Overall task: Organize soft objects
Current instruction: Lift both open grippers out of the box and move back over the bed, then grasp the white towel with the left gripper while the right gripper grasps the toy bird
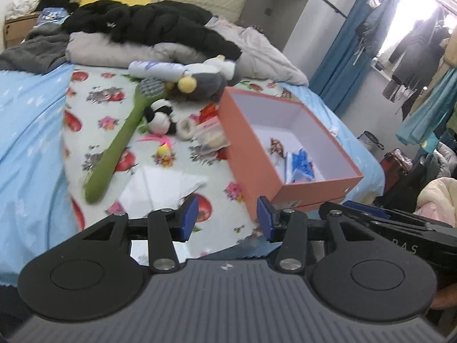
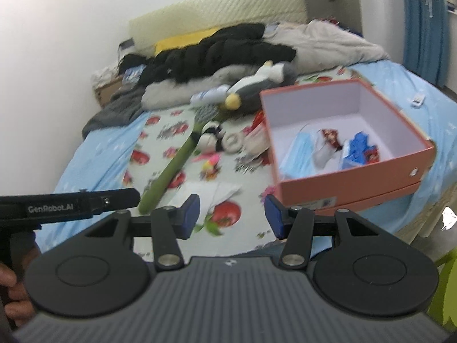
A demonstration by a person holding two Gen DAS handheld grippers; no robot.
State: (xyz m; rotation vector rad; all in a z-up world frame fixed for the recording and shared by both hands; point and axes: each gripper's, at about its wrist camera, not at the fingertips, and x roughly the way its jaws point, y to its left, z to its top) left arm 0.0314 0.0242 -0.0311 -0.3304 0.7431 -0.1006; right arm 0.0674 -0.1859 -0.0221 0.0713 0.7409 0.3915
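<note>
Soft toys lie on a bed [image 1: 34, 108] left of an open orange box [image 1: 251, 154]: a grey plush [image 1: 211, 81], then a long green plush [image 1: 120, 143], then a small panda [image 1: 160, 115]. The green plush runs diagonally, its grey head toward the pillows. The left gripper [image 1: 227, 218] and right gripper [image 2: 232, 214] hover near the bed's edge, jaws spread, empty. Judged step: choosing a toy; the next move needs a reach forward to one.

Black gripper [image 1: 227, 221], blue pads [image 1: 190, 218], silver screws
</note>
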